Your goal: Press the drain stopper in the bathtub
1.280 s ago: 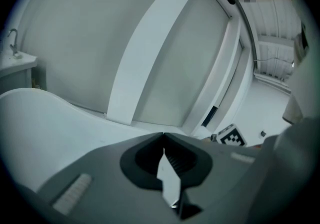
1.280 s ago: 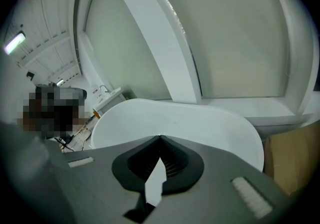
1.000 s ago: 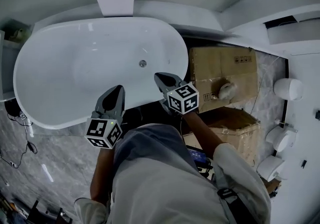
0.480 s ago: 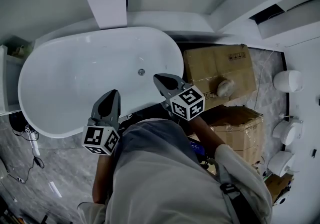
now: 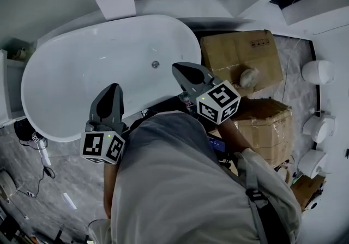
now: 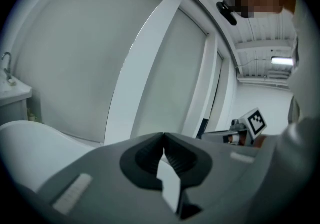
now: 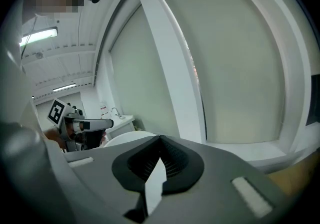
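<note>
Mid-frame, the left gripper [image 5: 110, 91] and right gripper [image 5: 182, 71] hang over the bathtub's [image 5: 65, 73] near rim, jaws pressed together, holding nothing. The drain stopper [image 5: 155, 64] lies just up-left of the right one.

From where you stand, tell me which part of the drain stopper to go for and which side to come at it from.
Its flat round top, from straight above. The drain stopper is a small disc lying low on the bathtub floor, showing no edge to pinch, so press with closed tips. The right gripper, jaws together, looks the nearer one.
</note>
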{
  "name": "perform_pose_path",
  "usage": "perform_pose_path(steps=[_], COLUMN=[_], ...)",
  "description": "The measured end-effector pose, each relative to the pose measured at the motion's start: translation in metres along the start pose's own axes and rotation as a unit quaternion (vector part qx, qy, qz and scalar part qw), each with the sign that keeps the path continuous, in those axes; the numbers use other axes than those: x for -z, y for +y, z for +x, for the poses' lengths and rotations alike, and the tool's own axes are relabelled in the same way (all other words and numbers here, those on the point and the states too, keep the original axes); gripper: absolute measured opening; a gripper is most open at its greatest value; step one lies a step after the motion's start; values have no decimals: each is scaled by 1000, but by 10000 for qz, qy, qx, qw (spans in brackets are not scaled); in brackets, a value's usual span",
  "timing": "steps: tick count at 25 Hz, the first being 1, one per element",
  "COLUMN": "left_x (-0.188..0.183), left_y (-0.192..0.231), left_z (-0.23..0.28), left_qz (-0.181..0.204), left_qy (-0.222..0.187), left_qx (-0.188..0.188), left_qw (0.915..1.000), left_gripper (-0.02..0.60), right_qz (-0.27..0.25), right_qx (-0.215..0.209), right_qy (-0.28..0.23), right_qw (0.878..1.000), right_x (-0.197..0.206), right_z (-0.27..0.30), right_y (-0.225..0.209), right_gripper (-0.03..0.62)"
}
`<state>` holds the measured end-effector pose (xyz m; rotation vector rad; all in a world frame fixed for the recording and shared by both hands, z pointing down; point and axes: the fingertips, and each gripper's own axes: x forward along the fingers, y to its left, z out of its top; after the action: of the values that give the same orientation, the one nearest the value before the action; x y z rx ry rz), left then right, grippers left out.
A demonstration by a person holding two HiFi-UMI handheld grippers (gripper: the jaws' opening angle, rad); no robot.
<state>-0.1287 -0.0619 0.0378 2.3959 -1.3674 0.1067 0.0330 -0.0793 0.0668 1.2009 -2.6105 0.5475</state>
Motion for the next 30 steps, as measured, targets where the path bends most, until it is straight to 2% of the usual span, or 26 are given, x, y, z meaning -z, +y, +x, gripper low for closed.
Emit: perform_pose_path(steps=[4, 9, 18, 30], left_x=[-16, -9, 1, 10], left_y=[5, 2, 0, -2], left_z=[-9, -17, -14, -6], left_qz=[113, 135, 81, 2], left_qy=[-204, -165, -43, 42], left_qx=[-64, -43, 44, 104], left_qw=[9997, 9998, 9999, 9999], left_gripper=[0, 0, 0, 0], right_qz=[-198, -569, -306, -276], right_qx=[-35, 28, 50, 99], right_qy=[-118, -76, 45, 255], right_qw=[9997, 9983, 9995, 9992], right_x=[-15, -12, 2, 8], right_z=[-8, -17, -16, -18], right_y=[10, 21, 23, 20], right_gripper=[-6, -6, -6, -8])
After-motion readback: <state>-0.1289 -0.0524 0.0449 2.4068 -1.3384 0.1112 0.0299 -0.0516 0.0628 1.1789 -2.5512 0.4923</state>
